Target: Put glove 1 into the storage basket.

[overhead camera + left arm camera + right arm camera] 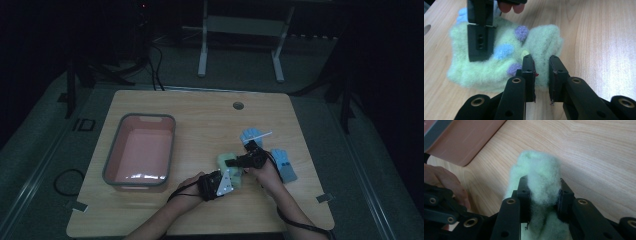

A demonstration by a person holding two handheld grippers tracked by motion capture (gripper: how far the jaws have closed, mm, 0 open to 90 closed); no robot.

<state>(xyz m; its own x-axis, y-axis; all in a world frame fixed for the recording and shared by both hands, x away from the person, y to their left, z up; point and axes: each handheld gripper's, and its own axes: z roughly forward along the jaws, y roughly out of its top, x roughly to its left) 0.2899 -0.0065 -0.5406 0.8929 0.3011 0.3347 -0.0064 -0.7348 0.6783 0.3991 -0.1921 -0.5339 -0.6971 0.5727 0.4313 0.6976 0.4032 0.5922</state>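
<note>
Jaws of the left gripper (541, 75) are pinching a fold of the fluffy pale-green fabric item with purple and blue tufts (499, 60), lying on the light wooden table (200, 115) right of the pink rectangular plastic bin (141, 150), while the right gripper (543, 195) is clamping another fold

The wooden table (200, 107) carries a pink bin (140, 151), green fuzzy sock (223, 161), blue gloves (285, 165).

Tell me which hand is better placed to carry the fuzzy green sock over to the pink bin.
Left, probably. The left gripper pinches the green sock and sits nearer the pink bin. The right gripper also clamps it, farther away.
</note>
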